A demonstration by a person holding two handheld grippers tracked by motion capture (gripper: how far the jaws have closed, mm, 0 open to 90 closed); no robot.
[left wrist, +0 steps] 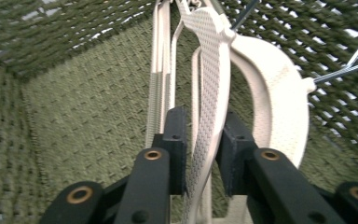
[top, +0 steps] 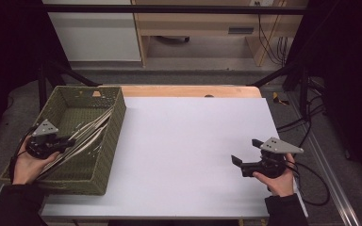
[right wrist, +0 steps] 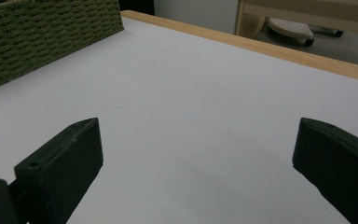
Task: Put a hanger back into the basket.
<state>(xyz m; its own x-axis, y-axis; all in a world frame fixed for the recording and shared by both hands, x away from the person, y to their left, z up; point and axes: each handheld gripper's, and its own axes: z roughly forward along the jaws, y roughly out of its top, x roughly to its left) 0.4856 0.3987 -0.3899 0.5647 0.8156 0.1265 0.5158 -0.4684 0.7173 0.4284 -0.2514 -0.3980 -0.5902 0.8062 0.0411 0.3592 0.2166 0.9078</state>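
High view: one basket (top: pixel 104 136), two grippers.

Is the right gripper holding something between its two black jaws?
No, the right gripper has its jaws wide apart, with just the bare white table surface between them.

Rough woven green basket (top: pixel 111 141); white hangers (left wrist: pixel 209 74), matt textured plastic, with thin metal hooks; smooth matt white bench (top: pixel 188 150).
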